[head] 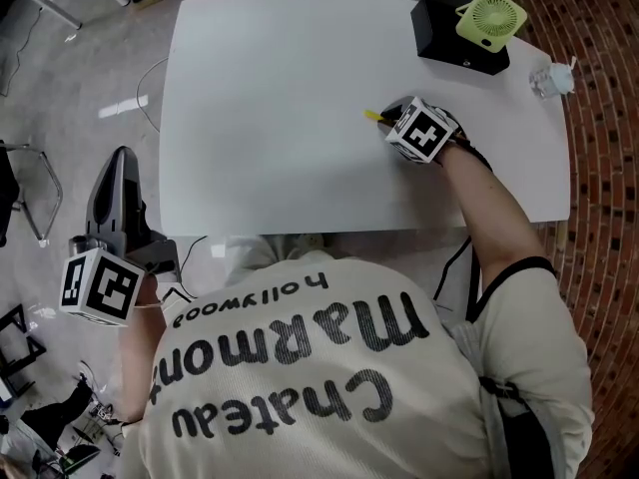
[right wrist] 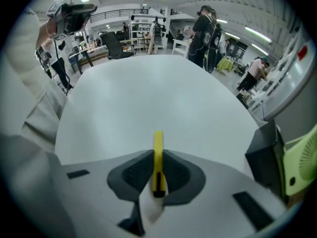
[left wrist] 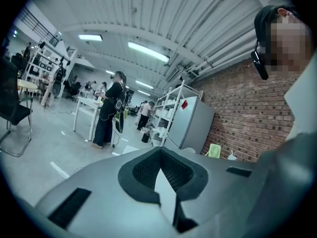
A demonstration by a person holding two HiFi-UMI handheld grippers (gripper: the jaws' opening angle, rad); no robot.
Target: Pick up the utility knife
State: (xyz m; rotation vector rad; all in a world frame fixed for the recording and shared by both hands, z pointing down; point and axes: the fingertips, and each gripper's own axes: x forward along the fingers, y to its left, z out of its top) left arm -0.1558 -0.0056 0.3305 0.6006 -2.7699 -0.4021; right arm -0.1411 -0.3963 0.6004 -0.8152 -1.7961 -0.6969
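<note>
Yellow utility knife (right wrist: 157, 155) clamped edge-on between right gripper (head: 392, 120) fingers, on white surface (head: 280, 88) near black box (head: 454, 38). Left gripper (left wrist: 161, 175) fingers together, empty. Risk: narrow grip lets knife pivot or slip on lifting.

White rounded surface (head: 280, 88) seen from above.
Black box (head: 444, 38) with a green fan (head: 491, 16) at upper right, a small clear object (head: 551, 78) by the right edge, the utility knife (head: 373, 116) centre right, clamped in the right claw (right wrist: 157, 157).

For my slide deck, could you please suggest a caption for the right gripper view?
The right tool shut on the yellow utility knife, white table behind.
</note>
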